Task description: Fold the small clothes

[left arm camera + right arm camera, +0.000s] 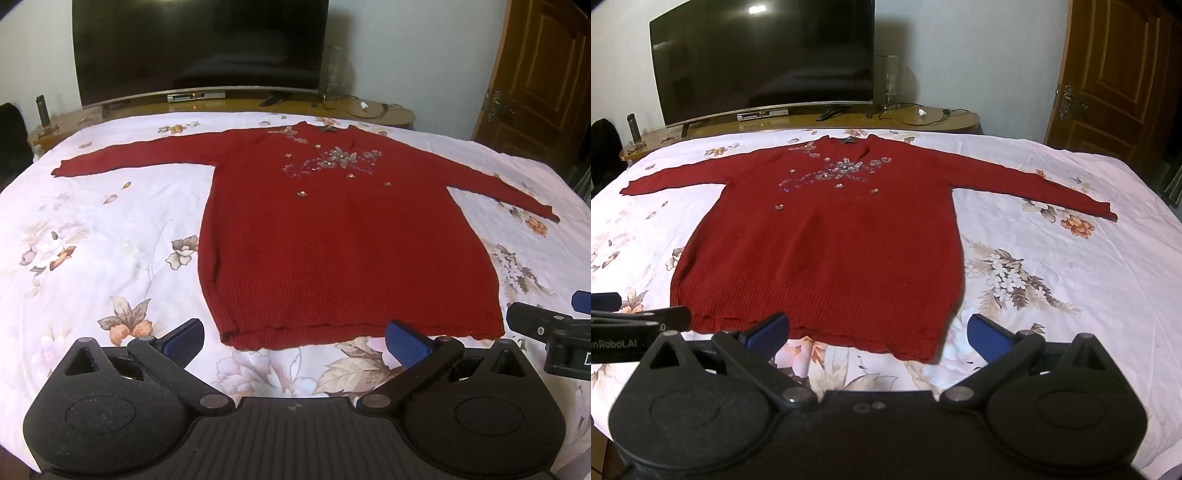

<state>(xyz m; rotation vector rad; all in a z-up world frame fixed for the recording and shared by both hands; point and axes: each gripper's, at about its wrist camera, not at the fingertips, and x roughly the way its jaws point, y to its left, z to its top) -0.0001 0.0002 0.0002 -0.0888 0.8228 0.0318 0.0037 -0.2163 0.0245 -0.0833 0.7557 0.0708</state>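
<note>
Sweater lies flat across the middle of the bed, sleeves out and hem at the near edge, ready for folding. Left gripper and right gripper hang over the hem, jaws wide, holding nothing.

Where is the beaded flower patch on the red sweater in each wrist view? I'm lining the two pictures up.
Left wrist: the beaded flower patch sits right of centre, upper third, on the red sweater.
Right wrist: the patch sits left of centre, upper third, on the sweater.
Shared landmark: the television behind the bed.
</note>
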